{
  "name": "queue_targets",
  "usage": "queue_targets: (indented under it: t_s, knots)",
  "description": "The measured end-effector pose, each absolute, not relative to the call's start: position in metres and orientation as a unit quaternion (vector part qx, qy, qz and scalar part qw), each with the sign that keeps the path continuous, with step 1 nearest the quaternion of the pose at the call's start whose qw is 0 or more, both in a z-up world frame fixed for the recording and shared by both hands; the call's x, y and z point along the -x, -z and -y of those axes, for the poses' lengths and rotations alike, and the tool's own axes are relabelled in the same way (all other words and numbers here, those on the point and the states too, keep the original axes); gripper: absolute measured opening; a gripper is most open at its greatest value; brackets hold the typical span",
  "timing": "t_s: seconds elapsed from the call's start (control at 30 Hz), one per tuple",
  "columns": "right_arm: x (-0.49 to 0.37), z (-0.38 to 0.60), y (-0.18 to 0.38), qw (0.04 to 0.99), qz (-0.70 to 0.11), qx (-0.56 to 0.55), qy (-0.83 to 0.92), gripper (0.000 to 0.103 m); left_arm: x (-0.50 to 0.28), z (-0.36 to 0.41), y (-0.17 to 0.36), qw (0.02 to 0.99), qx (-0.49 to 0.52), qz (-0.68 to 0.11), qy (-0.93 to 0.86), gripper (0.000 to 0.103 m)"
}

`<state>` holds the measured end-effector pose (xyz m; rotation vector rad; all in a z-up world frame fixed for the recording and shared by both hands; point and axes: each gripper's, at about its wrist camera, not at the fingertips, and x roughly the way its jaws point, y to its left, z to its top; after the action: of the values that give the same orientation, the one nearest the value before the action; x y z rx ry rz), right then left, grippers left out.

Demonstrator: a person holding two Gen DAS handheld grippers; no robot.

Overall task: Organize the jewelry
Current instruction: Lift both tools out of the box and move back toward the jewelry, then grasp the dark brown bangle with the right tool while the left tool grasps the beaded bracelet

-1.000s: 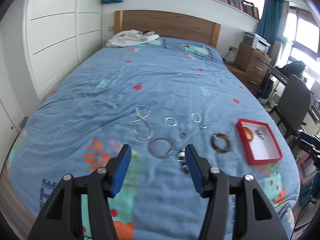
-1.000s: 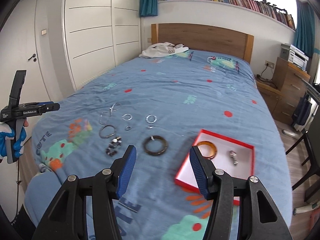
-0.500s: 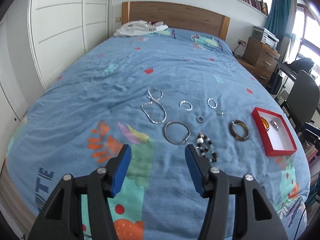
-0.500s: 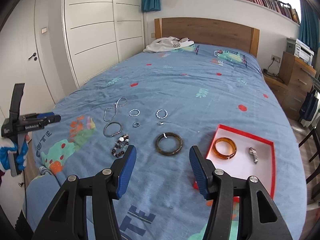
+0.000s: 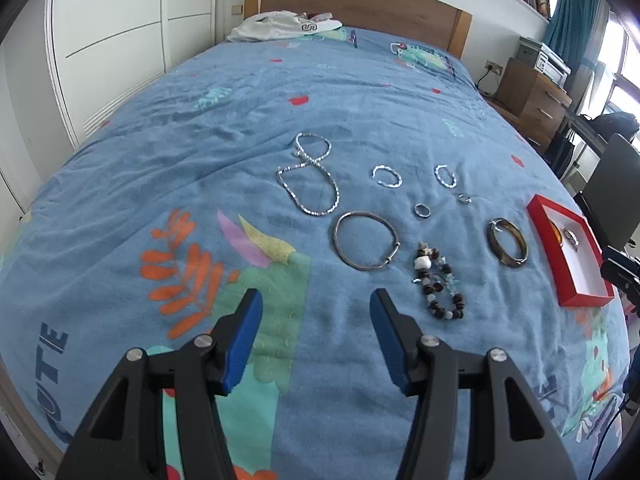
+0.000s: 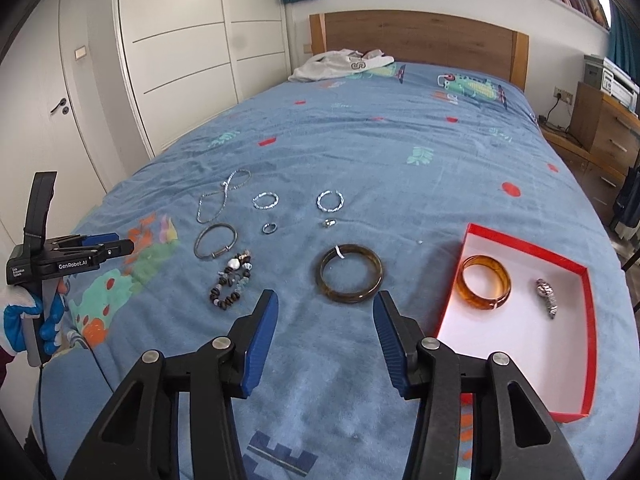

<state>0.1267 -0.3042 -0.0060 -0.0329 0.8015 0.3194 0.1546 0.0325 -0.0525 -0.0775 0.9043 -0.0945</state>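
Observation:
Jewelry lies on a blue bedspread. A red box with white inside holds an amber bangle and a small silver piece. Left of the box lie a dark brown bangle, a beaded bracelet, a silver bangle, a silver chain, two silver hoops and small rings. My right gripper is open just short of the brown bangle. My left gripper is open, short of the silver bangle and left of the beaded bracelet.
A white garment lies by the wooden headboard. White wardrobe doors stand on the left. A wooden dresser and a dark chair stand right of the bed. The box sits near the bed's right edge.
Both grippers have moved forward and down toward the jewelry. The brown bangle is now close in front of the right gripper. Nothing has been picked up.

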Motion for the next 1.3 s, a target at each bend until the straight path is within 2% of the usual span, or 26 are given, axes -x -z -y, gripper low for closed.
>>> queue_targets:
  t_s: [0.8,1.3]
  knots:
    - [-0.175,0.297,0.052,0.893,-0.418,0.003,-0.171,0.048,-0.209,-0.010,0.097,0.884,0.043,-0.461,0.065,0.054]
    - [-0.203,0.287,0.071,0.879,-0.436,0.020,-0.191,0.046,-0.201,0.055,0.101,0.865,0.056,-0.474,0.156,0.054]
